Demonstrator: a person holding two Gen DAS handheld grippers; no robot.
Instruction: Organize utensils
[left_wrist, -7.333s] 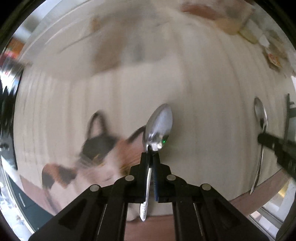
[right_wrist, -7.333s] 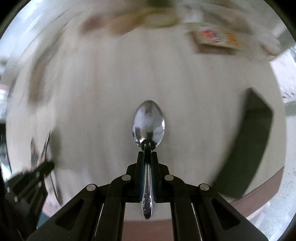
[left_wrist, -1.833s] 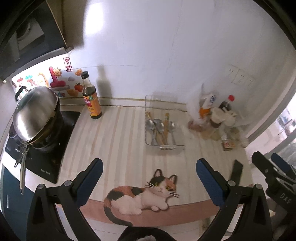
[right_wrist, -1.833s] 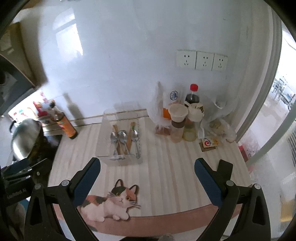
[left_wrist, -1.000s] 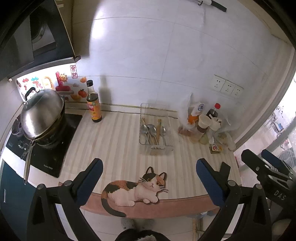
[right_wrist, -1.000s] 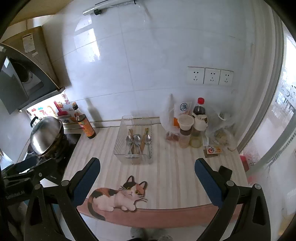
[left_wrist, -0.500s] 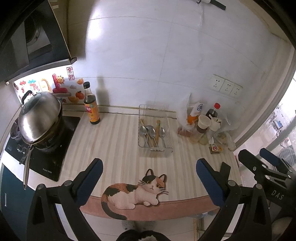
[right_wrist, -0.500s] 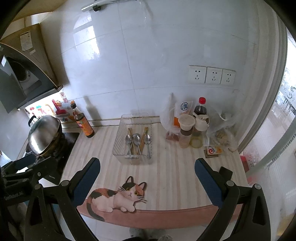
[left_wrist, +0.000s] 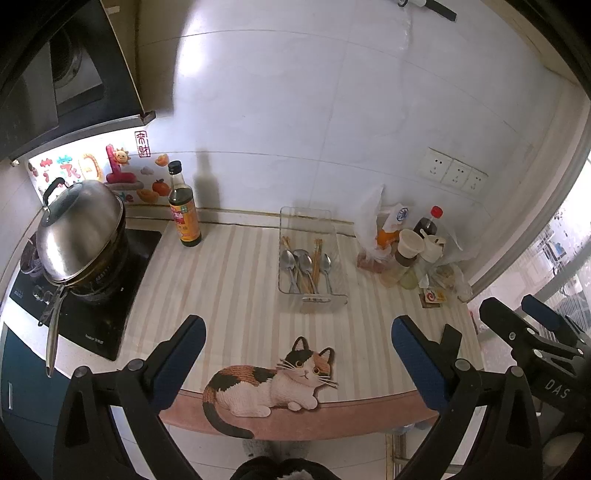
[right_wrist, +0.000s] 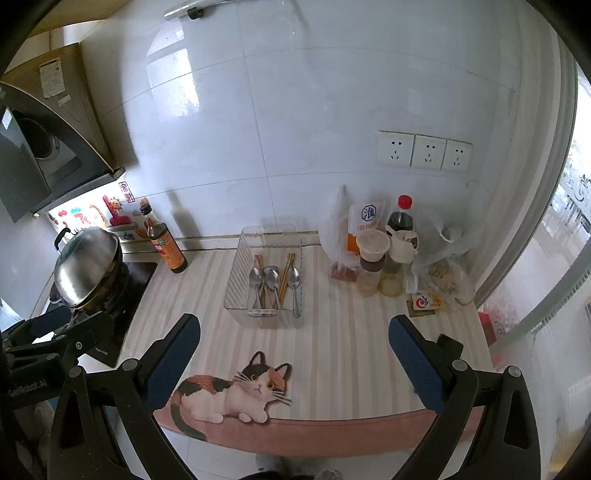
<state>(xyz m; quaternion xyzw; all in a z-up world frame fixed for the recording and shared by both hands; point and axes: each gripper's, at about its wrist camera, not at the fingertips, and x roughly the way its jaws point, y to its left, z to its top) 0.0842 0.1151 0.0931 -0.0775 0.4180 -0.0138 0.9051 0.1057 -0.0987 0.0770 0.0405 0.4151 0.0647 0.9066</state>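
A clear plastic tray (left_wrist: 286, 236) stands at the back middle of the striped counter and shows in the right wrist view (right_wrist: 236, 280) too. Three spoons (left_wrist: 306, 264) and wooden chopsticks (left_wrist: 316, 258) lie inside it; the spoons (right_wrist: 273, 278) and chopsticks (right_wrist: 286, 273) also show in the right wrist view. My left gripper (left_wrist: 297, 354) is open and empty, held high and well back from the counter's front edge. My right gripper (right_wrist: 291, 350) is open and empty at a like height. Each gripper shows at the edge of the other's view.
A lidded steel pot (left_wrist: 79, 229) sits on a black cooktop (left_wrist: 92, 325) at left. A sauce bottle (left_wrist: 184, 214) stands by the wall. Bottles, cups and bags (right_wrist: 384, 251) crowd the back right. A cat-shaped mat (left_wrist: 266, 384) lies at the front edge. A black object (right_wrist: 448, 343) lies front right.
Both grippers, shut on spoons seven seconds ago, are open and empty and have pulled up and back from the counter. Over the last half second the views barely shift.
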